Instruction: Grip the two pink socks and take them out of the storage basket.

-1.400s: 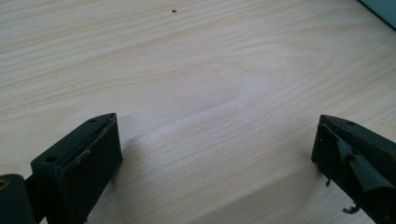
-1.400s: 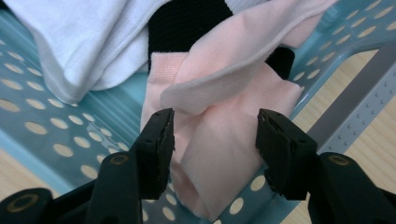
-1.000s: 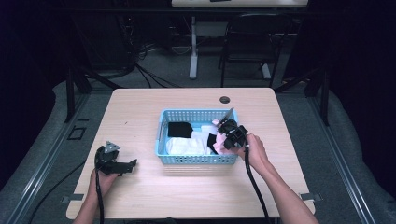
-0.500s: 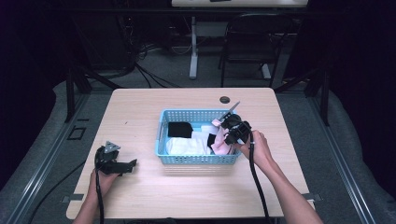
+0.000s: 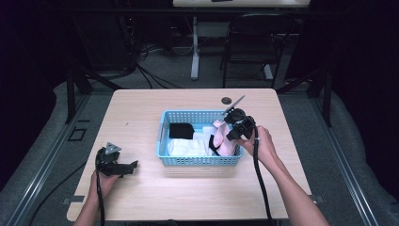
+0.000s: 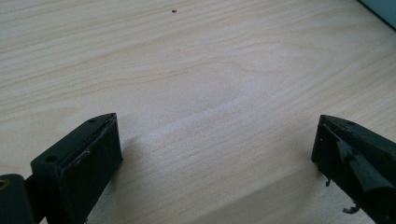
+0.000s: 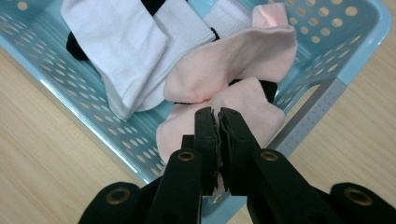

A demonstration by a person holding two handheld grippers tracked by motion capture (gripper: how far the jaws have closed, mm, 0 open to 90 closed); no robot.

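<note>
A light blue perforated basket [image 5: 197,161] [image 7: 373,28] stands at the table's middle and holds white socks [image 5: 186,146] [image 7: 135,42], a black piece [image 5: 181,130] and pink socks [image 7: 233,60]. At the basket's right end my right gripper [image 5: 227,134] [image 7: 215,116] has its jaws pressed together on a pink sock [image 5: 220,141] [image 7: 252,100], which hangs from it over the basket. My left gripper [image 5: 134,165] [image 6: 215,154] rests low over bare wood at the table's front left, jaws wide apart and holding nothing.
A small black round grommet [image 5: 227,100] sits in the tabletop behind the basket. Bare wood [image 5: 141,117] lies left of and in front of the basket. Cables trail from both grippers toward the near edge. A chair [image 5: 249,42] and table legs stand beyond.
My right gripper has risen a little and drifted back and to the right, drawing the pink sock up out of the pile. The left gripper has stayed still.
</note>
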